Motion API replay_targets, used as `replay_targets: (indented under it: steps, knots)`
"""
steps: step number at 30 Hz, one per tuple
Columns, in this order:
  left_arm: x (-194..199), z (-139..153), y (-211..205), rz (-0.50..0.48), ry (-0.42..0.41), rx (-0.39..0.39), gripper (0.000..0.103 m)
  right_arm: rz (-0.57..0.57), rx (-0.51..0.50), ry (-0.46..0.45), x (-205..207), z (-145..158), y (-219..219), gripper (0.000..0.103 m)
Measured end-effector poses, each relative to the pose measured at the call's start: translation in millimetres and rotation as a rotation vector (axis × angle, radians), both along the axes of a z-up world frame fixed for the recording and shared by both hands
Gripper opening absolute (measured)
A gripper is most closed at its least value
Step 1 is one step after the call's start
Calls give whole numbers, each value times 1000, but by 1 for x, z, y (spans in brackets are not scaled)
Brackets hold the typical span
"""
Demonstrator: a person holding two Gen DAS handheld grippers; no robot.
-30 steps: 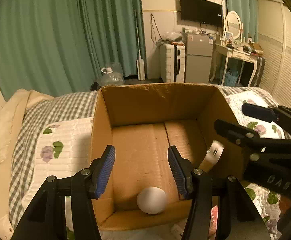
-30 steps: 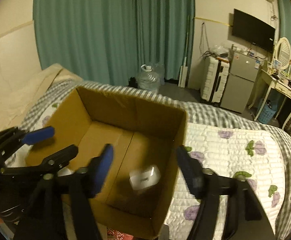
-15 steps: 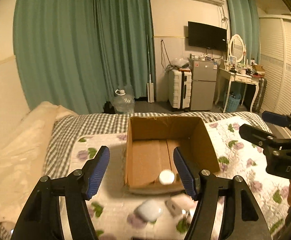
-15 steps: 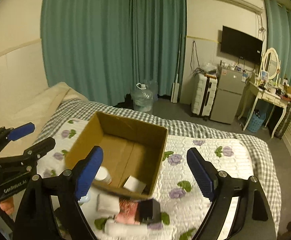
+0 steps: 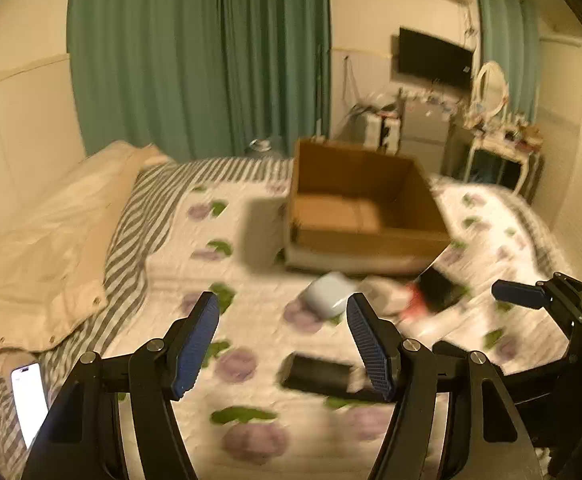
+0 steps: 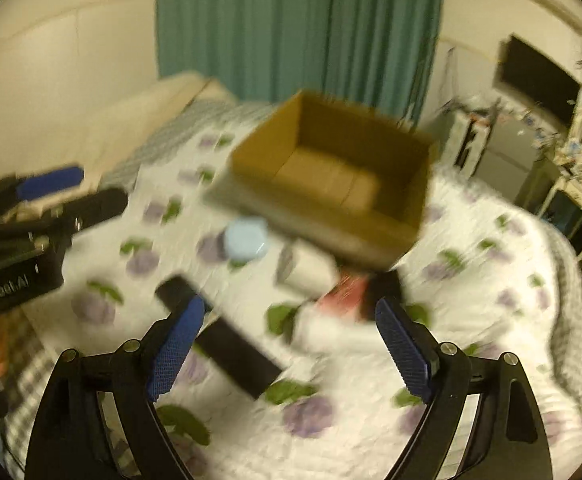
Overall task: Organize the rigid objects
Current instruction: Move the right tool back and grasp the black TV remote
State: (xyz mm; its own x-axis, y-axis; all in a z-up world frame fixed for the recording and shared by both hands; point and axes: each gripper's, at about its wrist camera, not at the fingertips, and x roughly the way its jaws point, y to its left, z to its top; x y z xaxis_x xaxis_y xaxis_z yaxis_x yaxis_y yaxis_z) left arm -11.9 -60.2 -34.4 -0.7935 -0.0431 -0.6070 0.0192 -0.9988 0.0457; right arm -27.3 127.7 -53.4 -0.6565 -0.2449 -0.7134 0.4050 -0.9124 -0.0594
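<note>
A bed with a flowery quilt (image 5: 251,300) fills the room. The cardboard box (image 5: 363,208) sits at the far side, and I cannot see anything in it. A pale blue case (image 5: 329,294), a black bar (image 5: 317,372) and other small things lie near it, waiting. The left claw (image 5: 287,344) and right claw (image 6: 291,348) are wide open, holding nothing
</note>
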Motion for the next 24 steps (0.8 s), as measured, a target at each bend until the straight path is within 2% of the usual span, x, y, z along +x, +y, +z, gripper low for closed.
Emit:
replay_targets:
  steps: [4,6,9,11,16,20,22,23,24]
  knots:
    - [-4,-21,-3,21,-48,-36,69,56,67,-59,-10,-40,-25,75]
    - [-6,-29,-6,26,-63,-43,69,82,106,-98,-15,-57,-35,65]
    - [-10,-39,-12,43,-89,-57,69,113,127,-136,-18,-75,-41,63]
    - [-13,-44,-19,51,-112,-29,69,146,98,-172,-21,-83,-44,63]
    - [-15,-45,-26,61,-123,1,69,176,114,-174,-26,-93,-58,63]
    - [-14,-44,-27,63,-119,5,69,154,55,-178,-33,-95,-55,60]
    - [-14,-43,-27,63,-114,9,69,142,27,-149,-26,-87,-49,51]
    - [-13,-42,-26,62,-111,10,69,120,20,-126,-24,-80,-44,44]
    - [-13,-41,-25,60,-108,9,69,104,-1,-117,-24,-75,-41,33]
